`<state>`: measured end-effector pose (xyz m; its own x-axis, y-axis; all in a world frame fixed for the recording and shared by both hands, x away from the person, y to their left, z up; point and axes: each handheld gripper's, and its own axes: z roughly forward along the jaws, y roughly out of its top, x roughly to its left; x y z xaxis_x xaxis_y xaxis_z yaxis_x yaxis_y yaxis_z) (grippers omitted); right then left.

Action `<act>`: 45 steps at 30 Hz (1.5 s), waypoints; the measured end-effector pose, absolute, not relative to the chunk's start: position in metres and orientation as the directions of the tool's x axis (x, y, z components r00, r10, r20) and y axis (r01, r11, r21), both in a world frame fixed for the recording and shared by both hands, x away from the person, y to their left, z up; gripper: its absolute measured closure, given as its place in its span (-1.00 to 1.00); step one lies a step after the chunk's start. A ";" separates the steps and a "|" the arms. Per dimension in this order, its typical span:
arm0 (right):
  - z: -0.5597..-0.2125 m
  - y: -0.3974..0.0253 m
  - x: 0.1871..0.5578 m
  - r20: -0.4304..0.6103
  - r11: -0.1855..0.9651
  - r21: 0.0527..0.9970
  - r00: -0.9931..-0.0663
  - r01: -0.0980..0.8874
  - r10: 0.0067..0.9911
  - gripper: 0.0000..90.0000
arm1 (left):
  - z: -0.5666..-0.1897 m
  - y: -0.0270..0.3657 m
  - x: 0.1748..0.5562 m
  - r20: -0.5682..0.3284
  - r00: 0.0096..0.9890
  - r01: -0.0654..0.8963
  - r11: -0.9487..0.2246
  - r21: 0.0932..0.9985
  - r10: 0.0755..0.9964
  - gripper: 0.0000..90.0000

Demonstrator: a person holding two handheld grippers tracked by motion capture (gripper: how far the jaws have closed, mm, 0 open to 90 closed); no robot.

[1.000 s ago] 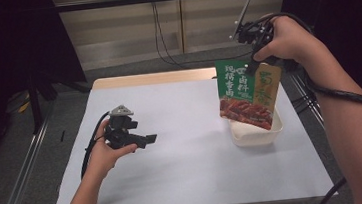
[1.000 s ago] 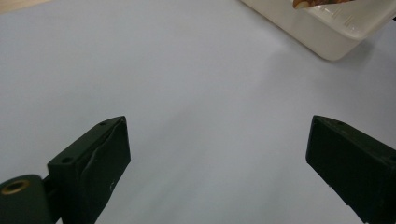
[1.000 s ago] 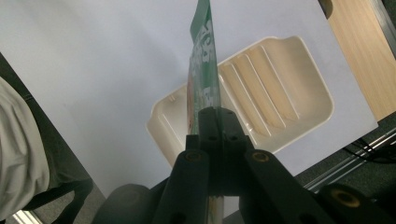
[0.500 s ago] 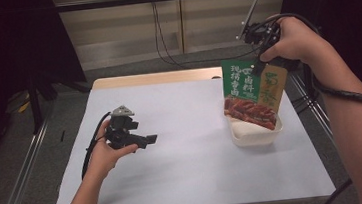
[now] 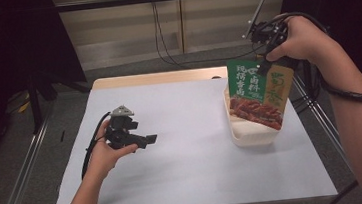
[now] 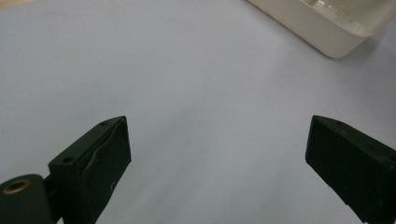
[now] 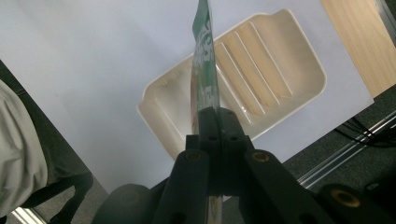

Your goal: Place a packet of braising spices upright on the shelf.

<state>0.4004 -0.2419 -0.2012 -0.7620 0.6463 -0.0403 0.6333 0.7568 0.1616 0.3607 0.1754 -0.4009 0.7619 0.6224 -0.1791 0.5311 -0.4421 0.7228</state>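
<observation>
White-covered bench under dim surroundings. Right tongs clenched on top edge of flat green-and-tan printed food pouch, hanging over cream ribbed plastic tray near right edge; tray looks empty. Likely light, floppy, slick film: best pinched at sealed top. Left tongs spread wide, grasping nothing.

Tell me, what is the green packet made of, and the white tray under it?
The green packet looks like thin plastic film, glossy and printed: it hangs flat from the right claw, edge-on and sheet-thin in the right gripper view. The white tray looks like moulded plastic, cream and smooth with a soft sheen, judging by its rounded corners and raised ribs, though glazed ceramic is possible.
</observation>
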 end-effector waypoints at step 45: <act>-0.215 -0.222 0.398 -0.045 0.736 0.238 -0.750 0.634 0.660 -0.19 | -0.401 0.178 0.360 -0.179 0.755 0.536 -0.436 0.723 0.631 -0.85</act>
